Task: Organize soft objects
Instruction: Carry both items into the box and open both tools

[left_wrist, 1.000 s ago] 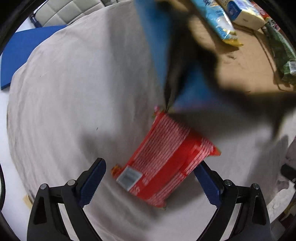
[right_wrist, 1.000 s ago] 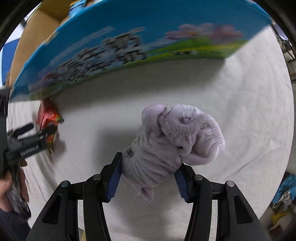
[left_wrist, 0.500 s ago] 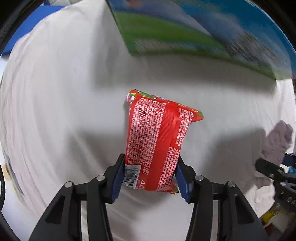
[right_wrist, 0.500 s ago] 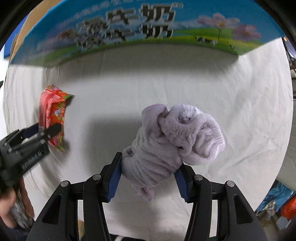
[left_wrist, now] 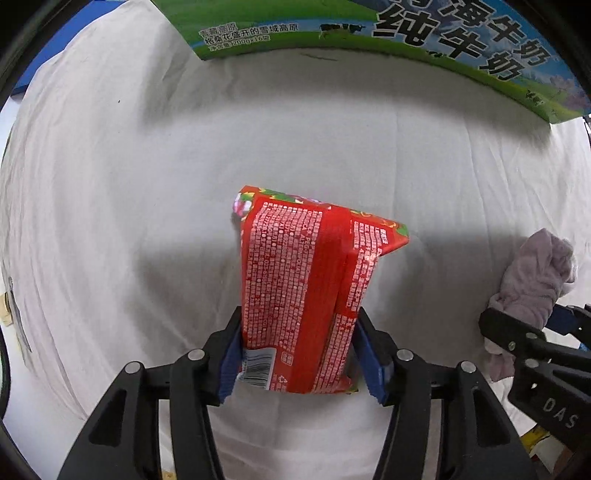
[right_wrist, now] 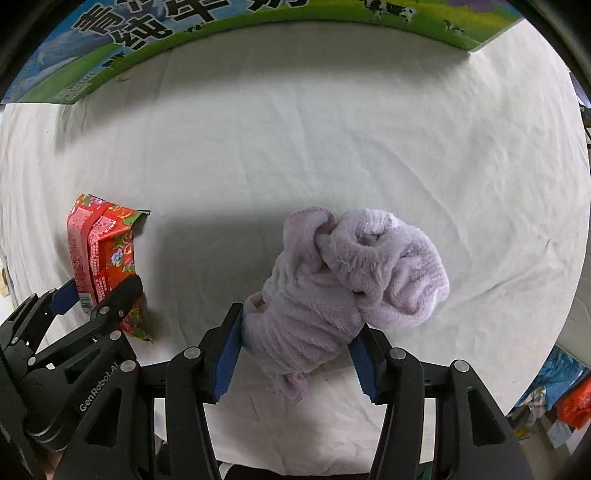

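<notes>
My left gripper (left_wrist: 299,350) is shut on a red tissue pack (left_wrist: 306,291) with white print and holds it above the white cloth (left_wrist: 110,221). My right gripper (right_wrist: 295,350) is shut on a rolled lilac fluffy towel (right_wrist: 351,284). In the right wrist view the red pack (right_wrist: 101,258) and the left gripper (right_wrist: 96,299) show at the left. In the left wrist view the lilac towel (left_wrist: 532,273) and the right gripper (left_wrist: 535,336) show at the right edge.
A blue and green milk carton box (left_wrist: 406,33) stands at the far edge of the cloth; it also shows in the right wrist view (right_wrist: 184,29). Colourful clutter (right_wrist: 554,398) lies off the cloth at the lower right.
My left gripper closed on the red pack and lifted it off the cloth. Both grippers pulled back from the box, which now sits higher in both views. The right keeps its hold on the towel.
</notes>
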Demonstrator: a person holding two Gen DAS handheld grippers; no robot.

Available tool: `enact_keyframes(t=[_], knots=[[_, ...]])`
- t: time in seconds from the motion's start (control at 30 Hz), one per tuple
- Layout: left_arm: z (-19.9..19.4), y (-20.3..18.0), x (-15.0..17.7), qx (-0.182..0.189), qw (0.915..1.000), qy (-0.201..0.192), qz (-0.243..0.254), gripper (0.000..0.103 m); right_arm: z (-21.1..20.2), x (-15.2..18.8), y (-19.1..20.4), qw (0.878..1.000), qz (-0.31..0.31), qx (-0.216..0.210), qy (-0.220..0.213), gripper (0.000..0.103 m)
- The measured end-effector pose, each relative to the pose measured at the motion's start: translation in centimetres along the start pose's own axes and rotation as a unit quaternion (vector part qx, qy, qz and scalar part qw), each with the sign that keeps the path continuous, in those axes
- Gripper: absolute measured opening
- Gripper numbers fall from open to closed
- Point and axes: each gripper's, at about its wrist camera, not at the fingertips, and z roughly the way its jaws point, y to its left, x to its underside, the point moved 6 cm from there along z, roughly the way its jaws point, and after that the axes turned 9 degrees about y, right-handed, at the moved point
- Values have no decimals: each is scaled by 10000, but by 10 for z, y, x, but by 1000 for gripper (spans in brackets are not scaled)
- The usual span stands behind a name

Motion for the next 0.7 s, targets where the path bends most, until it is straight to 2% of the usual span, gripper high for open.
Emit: enact_keyframes(t=[0.07,0.13,0.33,0.47,0.7], knots=[[-4,-2,6,16,10000,-28,-12,54,1,-2,-2,10000,4,37,-2,57],[-3,2,-6,42,10000,-57,-9,52,6,0,3,10000,4,72,-27,57],[-8,11,12,49,9997,-225,-7,45,6,17,11,9997,-98,162,-144,52],[-29,5,19,163,9991,-402,-19,45,-6,31,16,9995,-189,89,-246,51],[-99,2,34,343,9945,-991,37,45,-66,66,18,9953,-417,-9,-878,50]])
